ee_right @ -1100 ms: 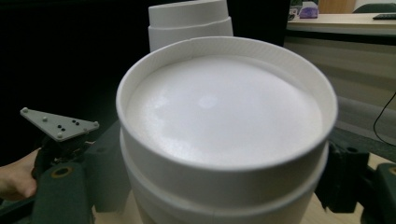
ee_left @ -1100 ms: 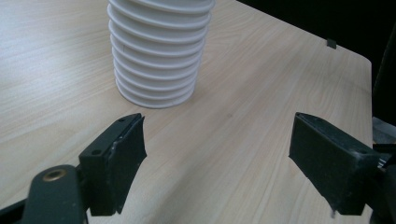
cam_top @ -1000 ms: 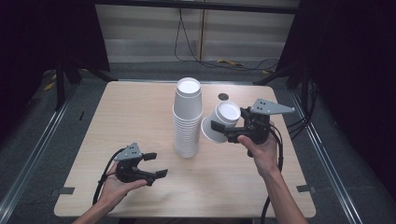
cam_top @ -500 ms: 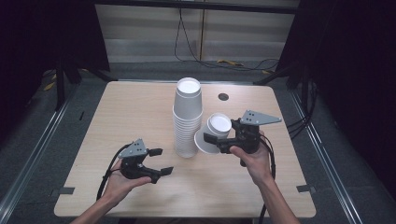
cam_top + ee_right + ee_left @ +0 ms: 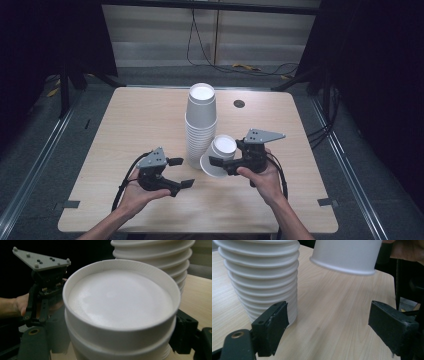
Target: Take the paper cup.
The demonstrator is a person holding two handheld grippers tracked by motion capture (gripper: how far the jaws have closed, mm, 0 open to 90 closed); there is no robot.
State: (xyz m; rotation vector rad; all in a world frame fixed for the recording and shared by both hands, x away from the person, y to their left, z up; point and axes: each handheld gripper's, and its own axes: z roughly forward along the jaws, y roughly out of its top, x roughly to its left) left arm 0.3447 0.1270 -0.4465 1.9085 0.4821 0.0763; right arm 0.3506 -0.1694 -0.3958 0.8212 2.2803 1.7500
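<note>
Dark curtains and a grey floor ring the pale wooden table point(image 5: 150, 120) where I work. My right gripper point(image 5: 227, 164) is clamped on two nested white paper cups point(image 5: 218, 156), bottoms up and tilted, their rim hanging low over the table just beside the tall stack of upside-down white paper cups point(image 5: 200, 125). In the right gripper view the nested cups point(image 5: 120, 312) sit between my jaws, plain and unmarked, with the flat recessed base facing the camera. A second ago I held them higher and further right; they have since come down and closer to the stack. My left gripper point(image 5: 181, 174) holds nothing; its jaws have just been opening and now stand apart, beside the stack's foot point(image 5: 262, 282). No writing shows on any cup.
</note>
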